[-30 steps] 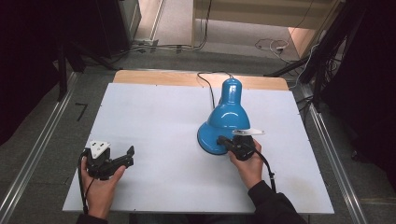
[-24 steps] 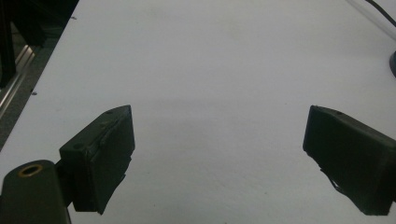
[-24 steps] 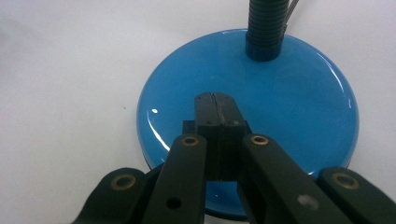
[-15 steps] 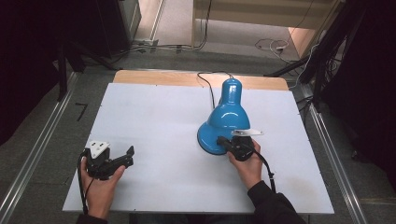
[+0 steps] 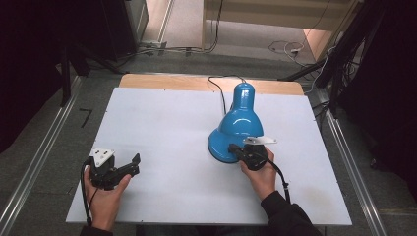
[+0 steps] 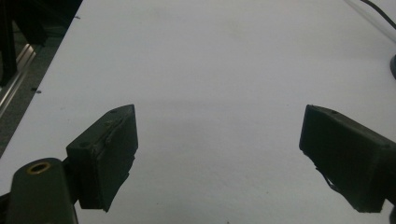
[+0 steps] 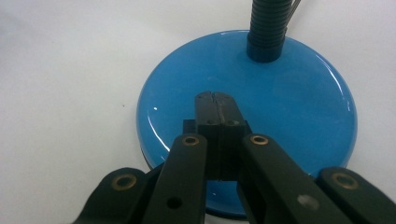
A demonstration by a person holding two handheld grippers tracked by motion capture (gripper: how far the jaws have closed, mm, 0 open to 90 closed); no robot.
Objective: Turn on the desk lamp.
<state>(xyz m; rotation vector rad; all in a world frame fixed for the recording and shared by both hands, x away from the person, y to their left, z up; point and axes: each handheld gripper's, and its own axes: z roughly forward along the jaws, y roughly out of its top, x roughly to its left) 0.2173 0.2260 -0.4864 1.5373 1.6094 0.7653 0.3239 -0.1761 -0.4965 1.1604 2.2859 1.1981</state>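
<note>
Comparing with the earlier frame, we find nothing moved: right gripper (image 7: pixel 215 95) fully closed over the blue lamp (image 5: pixel 239 123) base, right of centre; left gripper (image 5: pixel 129 164) wide open, empty, lower left on the white table (image 5: pixel 162 118); dark room beyond.

White table (image 5: pixel 162 123), grey floor (image 5: pixel 49 147)

A lab: white table (image 5: pixel 162 123) on metal rails (image 5: pixel 34 167) (cables (image 5: pixel 290 49) behind)

light: dim, even | glare — lamp base (image 7: pixel 261 98) | focus: soft — grainy
</note>
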